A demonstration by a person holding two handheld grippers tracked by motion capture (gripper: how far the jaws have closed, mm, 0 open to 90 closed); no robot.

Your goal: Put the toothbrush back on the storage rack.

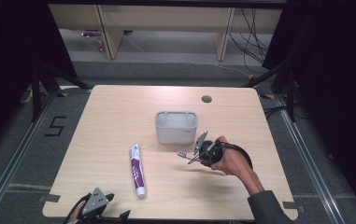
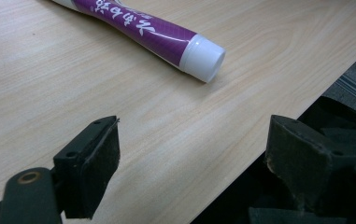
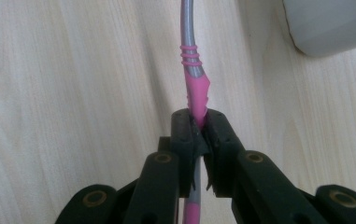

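1. A slim grey and pink plastic toothbrush (image 3: 192, 79) is pinched between the pressed-together jaws of the right gripper (image 3: 198, 122); the clamp sits on the pink grip part of the handle, and the bristle end (image 1: 181, 153) points toward the table's left edge

2. The toothbrush is held clear of the pale wooden table (image 1: 110, 116), just in front of the white rectangular plastic holder (image 1: 176, 127) that stands near the table's middle

3. The step in hand is judged to be carrying the toothbrush to the holder; it is best done by raising the brush above the rim first, then tipping it upright so one end can be lowered into an opening

4. The grip should be kept firm, since the handle is thin and smooth and could be swivelled in the pads if the rim is struck

5. The left gripper (image 2: 189, 163) is held over the table's near left corner with its jaws spread and nothing between them

6. The purple and white toothpaste tube (image 1: 137, 169) lies flat near the front edge, left of the middle, its white cap (image 2: 202, 58) toward that edge
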